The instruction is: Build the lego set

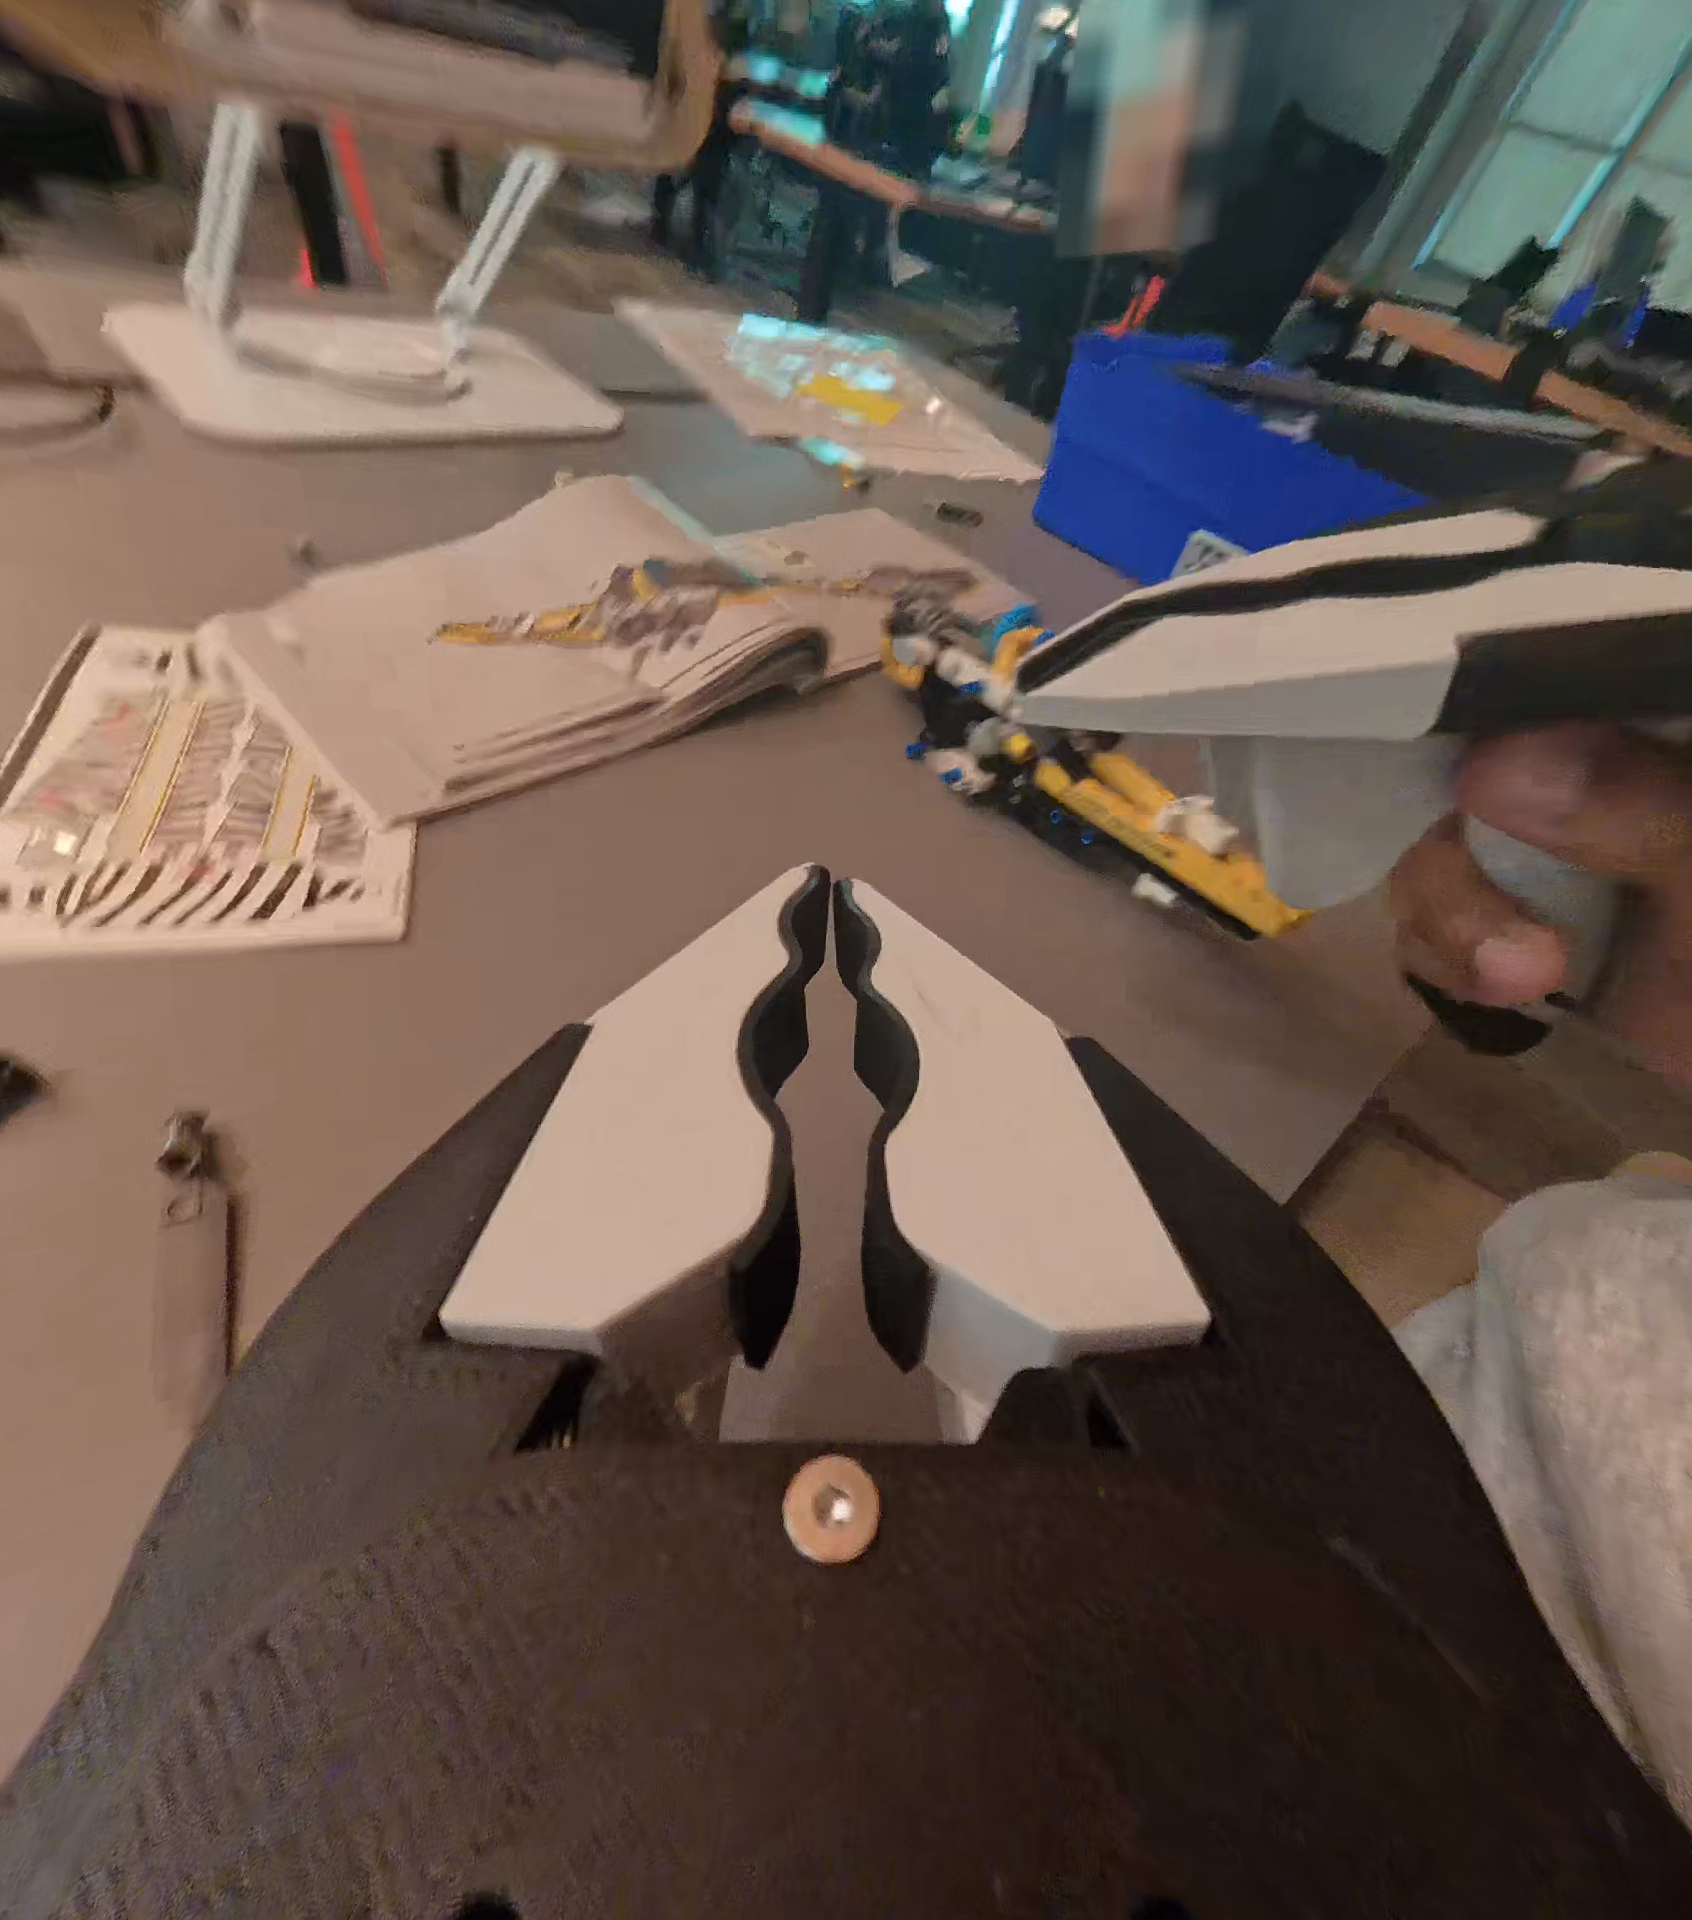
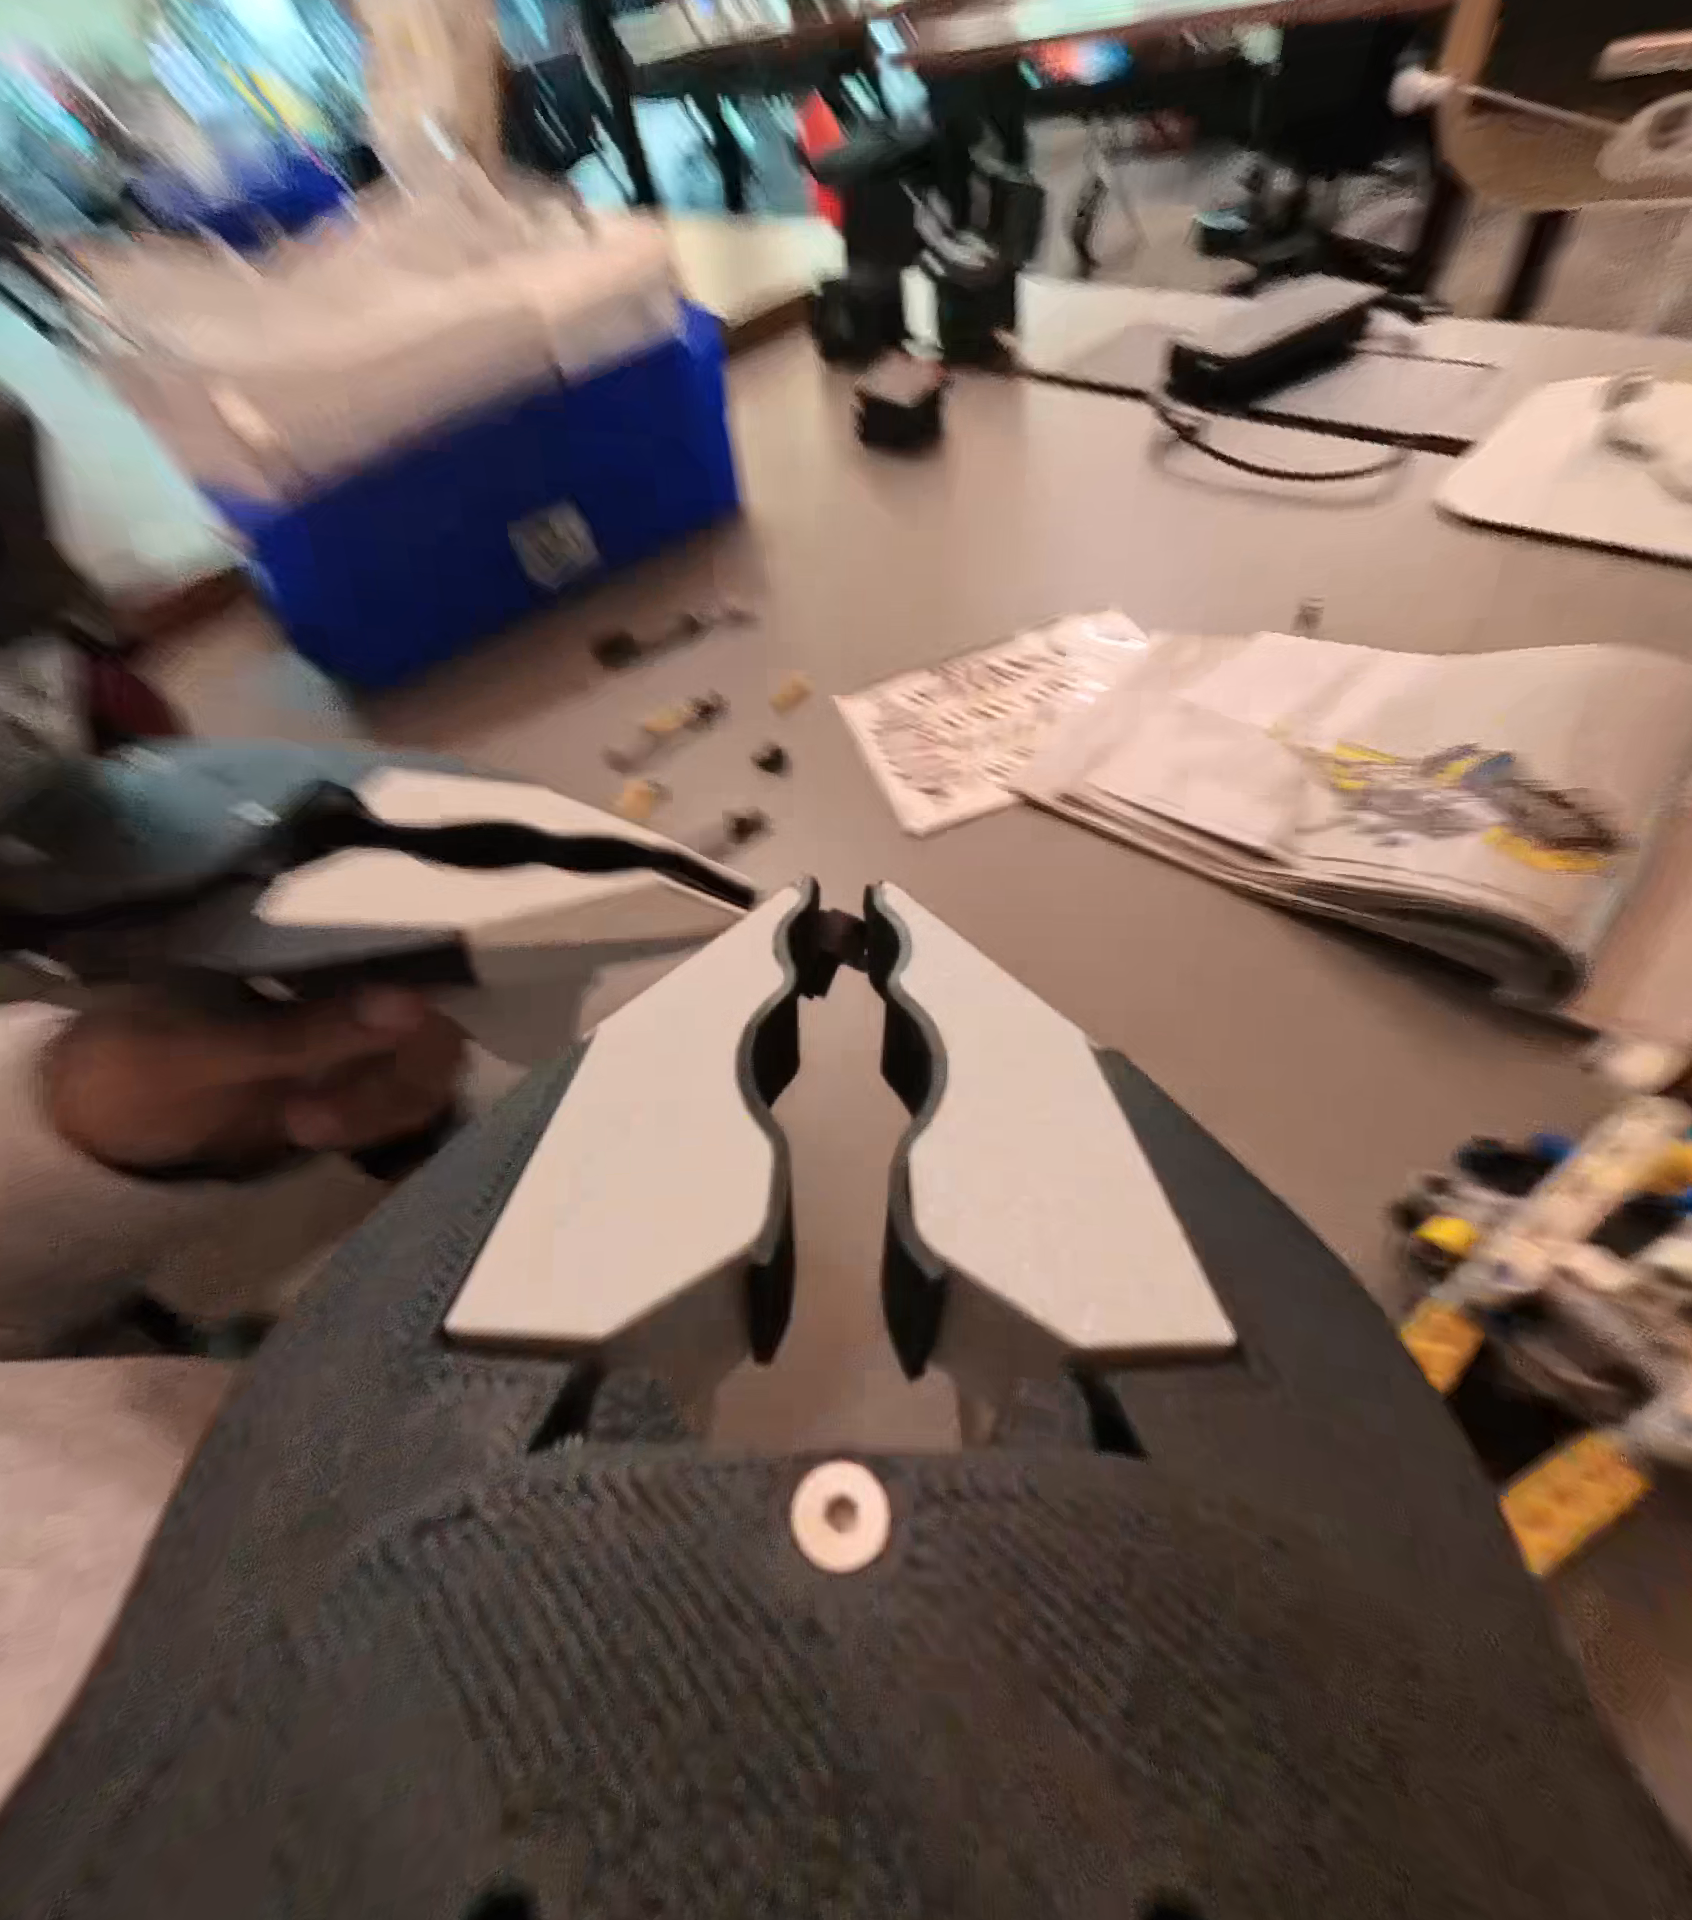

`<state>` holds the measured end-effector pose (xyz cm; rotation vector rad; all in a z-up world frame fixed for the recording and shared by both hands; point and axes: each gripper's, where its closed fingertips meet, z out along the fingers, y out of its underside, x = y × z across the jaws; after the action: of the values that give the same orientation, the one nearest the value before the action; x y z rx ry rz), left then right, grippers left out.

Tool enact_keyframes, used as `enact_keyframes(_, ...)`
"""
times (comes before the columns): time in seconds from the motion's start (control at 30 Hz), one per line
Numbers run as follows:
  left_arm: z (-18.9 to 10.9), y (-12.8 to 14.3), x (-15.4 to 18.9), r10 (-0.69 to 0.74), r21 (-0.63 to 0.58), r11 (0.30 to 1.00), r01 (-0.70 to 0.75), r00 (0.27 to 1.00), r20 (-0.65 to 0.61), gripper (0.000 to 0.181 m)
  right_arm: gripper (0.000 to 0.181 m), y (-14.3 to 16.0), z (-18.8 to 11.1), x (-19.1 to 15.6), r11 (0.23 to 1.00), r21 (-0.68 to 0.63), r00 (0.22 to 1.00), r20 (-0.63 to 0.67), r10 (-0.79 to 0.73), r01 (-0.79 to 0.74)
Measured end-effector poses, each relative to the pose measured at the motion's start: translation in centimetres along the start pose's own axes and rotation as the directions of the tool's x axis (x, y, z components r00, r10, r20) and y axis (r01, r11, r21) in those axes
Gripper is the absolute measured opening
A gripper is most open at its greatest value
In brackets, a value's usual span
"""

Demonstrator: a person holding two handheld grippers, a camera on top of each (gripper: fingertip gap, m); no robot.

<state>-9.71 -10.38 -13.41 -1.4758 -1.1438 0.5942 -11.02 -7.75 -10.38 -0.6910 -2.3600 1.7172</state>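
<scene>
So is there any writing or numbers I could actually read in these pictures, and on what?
None legible.
Instruction booklet: printed pages, too blurred.
Sticker sheet: markings only, unreadable.
Blue bin: white label, too blurred.
Yellow lego model: printed marks, too small.

Each camera sits just behind its own gripper, looking forward along the two fingers and slightly down, low over the grey table. The left view faces rightward across the table, the right view leftward. Both catch the open booklet, the blue bin and the yellow model.
</scene>
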Motion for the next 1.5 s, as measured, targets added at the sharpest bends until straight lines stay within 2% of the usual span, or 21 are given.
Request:
enact_keyframes(0.03, -0.1, -0.7, 1.3, 0.036, 0.037, 0.999, -0.035, 0.999, -0.033, 0.004, 0.007, -0.5, -0.6, -0.8, 0.995, 0.050, 0.994, 0.072, 0.084, -0.088)
enact_keyframes(0.1, -0.6, -2.0, 4.1, 0.091, 0.123, 0.989, -0.080, 0.991, -0.093, 0.008, 0.006, -0.9, -1.4, -1.5, 0.956, 0.101, 0.950, 0.178, 0.255, -0.275)
enact_keyframes(0.17, -0.9, -2.8, 5.4, 0.144, 0.167, 0.978, -0.129, 0.986, -0.079, 0.012, 0.005, -0.8, -2.1, -2.0, 0.901, 0.112, 0.884, 0.277, 0.377, -0.419)
enact_keyframes(0.23, -0.9, -2.5, 6.5, 0.206, 0.157, 0.969, -0.192, 0.975, -0.078, 0.018, 0.005, -1.1, -3.0, -2.1, 0.836, 0.129, 0.812, 0.354, 0.464, -0.533)
enact_keyframes(0.27, -0.8, -2.2, 7.0, 0.227, 0.150, 0.966, -0.212, 0.969, -0.095, 0.025, 0.005, -1.1, -3.2, -1.9, 0.810, 0.130, 0.787, 0.366, 0.497, -0.572)
enact_keyframes(0.33, -0.8, -1.9, 8.2, 0.223, 0.146, 0.968, -0.204, 0.965, -0.135, 0.026, 0.005, -1.1, -3.5, -1.6, 0.780, 0.133, 0.760, 0.376, 0.531, -0.611)
enact_keyframes(0.47, -0.7, -1.9, 7.9, 0.188, 0.141, 0.975, -0.173, 0.977, -0.100, 0.028, 0.005, -0.6, -3.0, -1.9, 0.798, 0.119, 0.779, 0.340, 0.527, -0.591)
enact_keyframes(0.53, -0.8, -2.1, 6.8, 0.165, 0.142, 0.977, -0.156, 0.985, -0.054, 0.018, 0.006, -0.4, -2.6, -2.4, 0.810, 0.109, 0.788, 0.336, 0.516, -0.577)
enact_keyframes(0.67, -1.0, -2.1, 6.7, 0.093, 0.135, 0.988, -0.077, 0.988, -0.120, 0.005, 0.005, -0.7, -2.7, -2.3, 0.802, 0.117, 0.781, 0.348, 0.519, -0.585)
enact_keyframes(0.87, -1.1, -2.0, 6.5, 0.055, 0.129, 0.991, -0.031, 0.982, -0.182, 0.003, 0.005, -0.7, -2.4, -2.3, 0.794, 0.097, 0.760, 0.376, 0.530, -0.601)
enact_keyframes(1.0, -1.6, -2.3, 6.7, -0.024, 0.121, 0.991, 0.062, 0.956, -0.292, 0.002, 0.004, -1.0, -2.5, -2.6, 0.800, 0.076, 0.742, 0.432, 0.512, -0.596)
enact_keyframes(1.03, -1.7, -2.3, 6.8, -0.058, 0.112, 0.989, 0.100, 0.943, -0.329, 0.002, 0.006, -1.0, -2.6, -2.7, 0.808, 0.072, 0.746, 0.440, 0.500, -0.584)
enact_keyframes(1.13, -2.1, -2.8, 6.7, -0.154, 0.102, 0.971, 0.214, 0.898, -0.412, 0.001, 0.031, -0.8, -2.8, -2.8, 0.859, 0.064, 0.789, 0.433, 0.435, -0.509)
enact_keyframes(1.17, -2.2, -2.9, 6.6, -0.174, 0.101, 0.966, 0.238, 0.887, -0.428, 0.001, 0.040, -0.9, -3.0, -2.8, 0.884, 0.074, 0.816, 0.427, 0.390, -0.462)
enact_keyframes(1.2, -2.3, -2.9, 6.6, -0.187, 0.093, 0.963, 0.253, 0.874, -0.448, 0.001, 0.042, -1.2, -3.5, -2.8, 0.911, 0.096, 0.843, 0.428, 0.326, -0.401)
enact_keyframes(1.27, -2.7, -3.1, 7.2, -0.227, 0.061, 0.952, 0.301, 0.824, -0.519, 0.001, 0.043, -2.4, -5.2, -3.3, 0.953, 0.169, 0.870, 0.471, 0.146, -0.251)
enact_keyframes(1.3, -3.1, -3.3, 7.8, -0.270, 0.026, 0.936, 0.350, 0.766, -0.583, 0.001, 0.042, -3.0, -6.3, -3.7, 0.963, 0.204, 0.865, 0.499, 0.051, -0.175)
enact_keyframes(1.33, -3.6, -3.5, 8.6, -0.328, -0.036, 0.912, 0.408, 0.675, -0.661, 0.001, 0.042, -3.5, -7.5, -4.3, 0.968, 0.230, 0.843, 0.536, -0.045, -0.095)
enact_keyframes(1.4, -5.1, -3.8, 10.3, -0.420, -0.184, 0.858, 0.479, 0.449, -0.789, 0.001, 0.041, -3.8, -9.2, -5.3, 0.965, 0.247, 0.791, 0.571, -0.221, 0.092)
enact_keyframes(1.5, -7.0, -4.5, 11.4, -0.473, -0.321, 0.798, 0.509, 0.200, -0.858, 0.001, 0.034, -2.8, -10.2, -6.6, 0.902, 0.174, 0.672, 0.615, -0.413, 0.395)
